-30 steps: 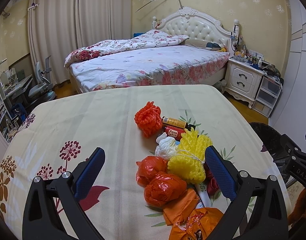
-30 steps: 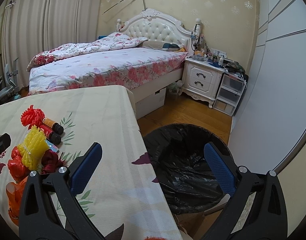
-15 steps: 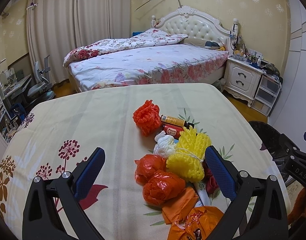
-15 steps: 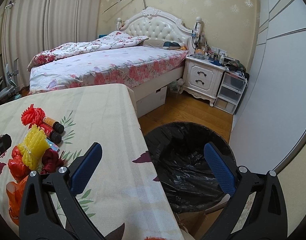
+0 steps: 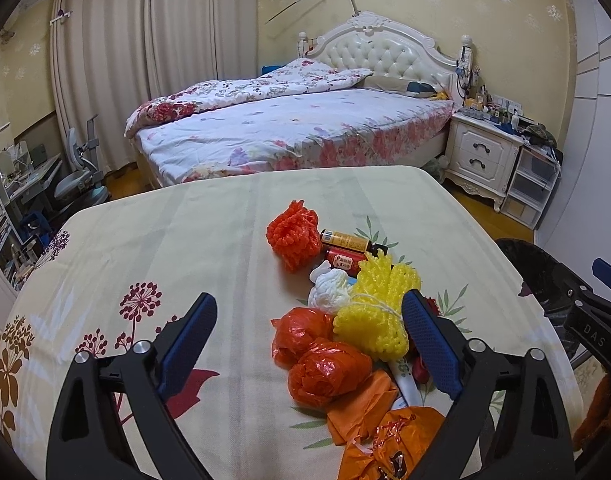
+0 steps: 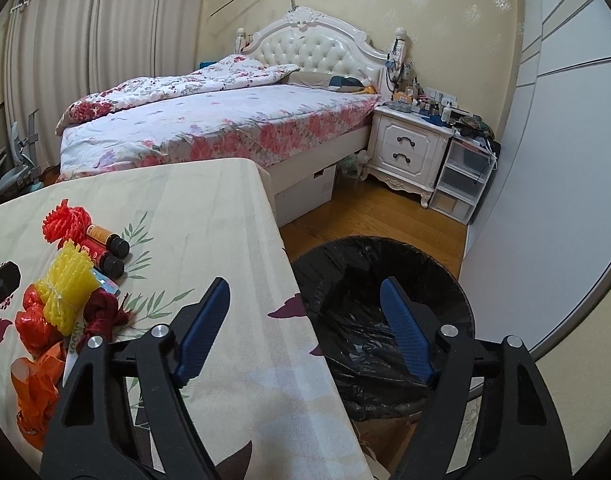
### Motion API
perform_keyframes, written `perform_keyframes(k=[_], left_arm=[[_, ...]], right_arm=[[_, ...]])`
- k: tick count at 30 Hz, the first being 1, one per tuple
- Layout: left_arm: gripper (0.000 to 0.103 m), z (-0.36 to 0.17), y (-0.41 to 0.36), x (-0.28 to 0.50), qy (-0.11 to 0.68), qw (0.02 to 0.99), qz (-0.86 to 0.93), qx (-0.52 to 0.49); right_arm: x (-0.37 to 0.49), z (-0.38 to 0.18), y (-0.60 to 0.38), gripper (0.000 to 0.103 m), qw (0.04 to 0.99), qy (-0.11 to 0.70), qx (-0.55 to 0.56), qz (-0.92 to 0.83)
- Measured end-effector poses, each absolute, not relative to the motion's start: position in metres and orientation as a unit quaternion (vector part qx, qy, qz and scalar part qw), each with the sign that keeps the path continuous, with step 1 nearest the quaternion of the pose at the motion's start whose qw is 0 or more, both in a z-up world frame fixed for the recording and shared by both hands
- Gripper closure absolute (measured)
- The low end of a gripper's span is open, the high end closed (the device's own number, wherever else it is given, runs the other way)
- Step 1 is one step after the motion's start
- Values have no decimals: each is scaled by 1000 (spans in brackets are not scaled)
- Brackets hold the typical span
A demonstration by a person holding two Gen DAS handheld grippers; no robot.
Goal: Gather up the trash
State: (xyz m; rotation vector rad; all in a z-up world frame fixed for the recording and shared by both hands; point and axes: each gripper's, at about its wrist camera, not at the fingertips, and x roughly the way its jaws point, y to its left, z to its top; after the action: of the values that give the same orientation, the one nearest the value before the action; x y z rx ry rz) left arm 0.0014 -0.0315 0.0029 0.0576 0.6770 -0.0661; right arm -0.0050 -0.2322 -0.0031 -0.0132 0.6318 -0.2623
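Note:
Trash is piled on the floral tablecloth (image 5: pixel 153 240): an orange foam net (image 5: pixel 293 240), two small bottles (image 5: pixel 345 244), a white wad (image 5: pixel 329 294), a yellow foam net (image 5: pixel 379 314), red plastic bags (image 5: pixel 329 372) and orange wrappers (image 5: pixel 389 440). My left gripper (image 5: pixel 309 296) hovers over the near end of the pile with its jaws closing; the pads press on nothing, and the yellow net lies by the right finger. My right gripper (image 6: pixel 305 286) hangs above the table's edge and the black-lined bin (image 6: pixel 345 248), its jaws closing on empty air.
The bin stands on the wooden floor (image 6: pixel 365 208) right of the table. Beyond are a bed (image 5: pixel 289 136), a white nightstand (image 6: pixel 409 148), plastic drawers (image 6: pixel 461 184) and a pale wardrobe front (image 6: pixel 553 200). A desk and chair (image 5: pixel 77 176) stand far left.
Both grippers' jaws stand narrower than in the earlier frames. Neither hand has shifted, and the trash lies as it did.

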Motion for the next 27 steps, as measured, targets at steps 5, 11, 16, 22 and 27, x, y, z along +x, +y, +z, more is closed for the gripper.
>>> perform_keyframes(k=[5,11,16,22,27], left_arm=[[35,1,-22,0,347,937,-26,21],[36,5,-6,4,347,938,-12,19],[39,10,9,3,345,938,-4,14],[40,8,16,-8,359,933,-12,6],[39,13,14,-19,353,935,-21,5]], right_arm=[[-5,-4,-231,44,942,314,-6,-119],[-5,-2,-226,44,944,313,-1,-105],[-5,1,-217,42,946,311,-4,-89],[-8,0,-213,40,945,316,-10,-86],[-21,4,-216,40,944,314,-7,-98]])
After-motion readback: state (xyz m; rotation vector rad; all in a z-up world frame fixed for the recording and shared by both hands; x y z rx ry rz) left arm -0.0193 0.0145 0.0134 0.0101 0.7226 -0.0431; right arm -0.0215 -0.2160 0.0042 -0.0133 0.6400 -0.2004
